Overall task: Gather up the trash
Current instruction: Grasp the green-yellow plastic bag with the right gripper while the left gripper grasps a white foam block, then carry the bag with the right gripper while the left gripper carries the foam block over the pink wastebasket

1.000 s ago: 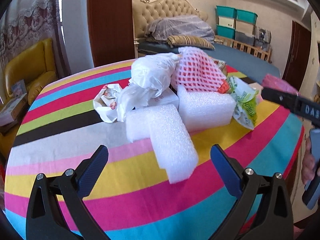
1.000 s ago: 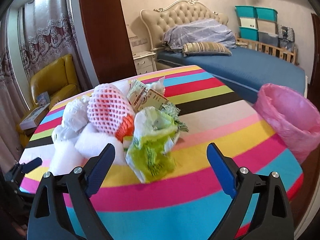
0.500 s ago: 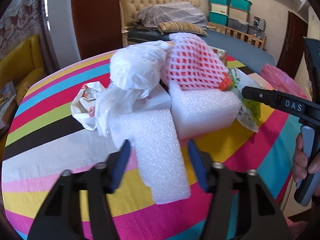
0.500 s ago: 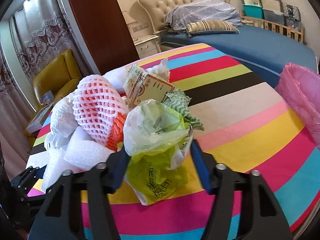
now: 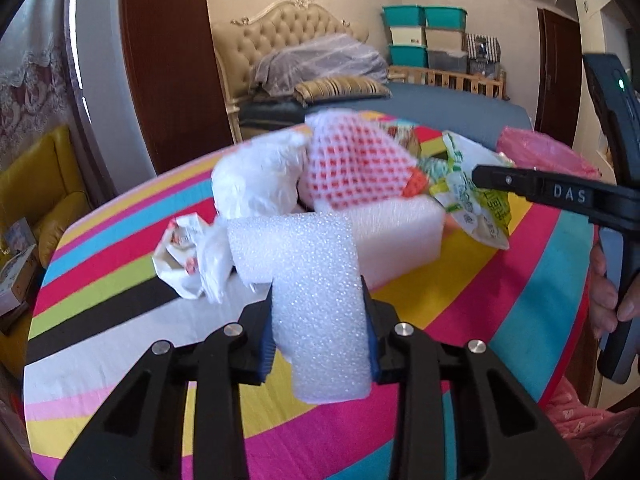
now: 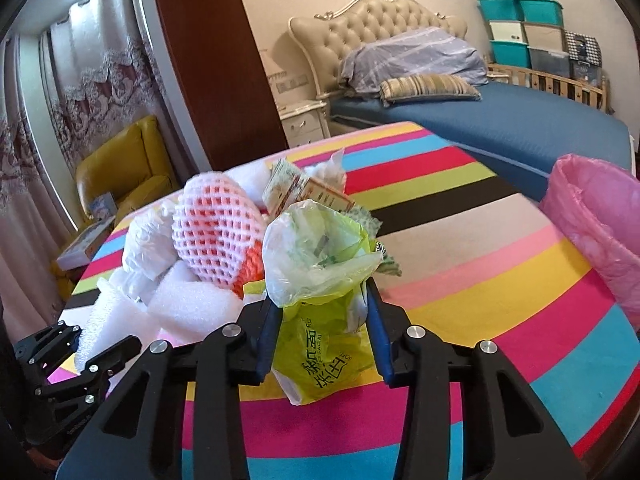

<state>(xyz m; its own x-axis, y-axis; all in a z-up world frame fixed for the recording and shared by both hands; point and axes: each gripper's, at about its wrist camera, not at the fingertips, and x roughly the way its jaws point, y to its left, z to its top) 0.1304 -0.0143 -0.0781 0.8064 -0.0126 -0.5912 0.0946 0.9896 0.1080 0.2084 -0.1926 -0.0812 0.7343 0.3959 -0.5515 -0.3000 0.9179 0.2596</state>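
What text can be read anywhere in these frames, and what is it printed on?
"DAS": white letters on the right gripper's black finger, seen from the left wrist.
Large dark Chinese characters with smaller Latin lettering, sideways on the green plastic bag; I cannot transcribe them reliably.
Print on the crumpled carton behind it: too small to read.
Print on the crumpled white wrapper: blurred.

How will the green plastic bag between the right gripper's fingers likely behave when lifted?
The green plastic bag looks thin and crumpled, so it will probably sag. It seems light. The right gripper is closing on it; slick film may slip.
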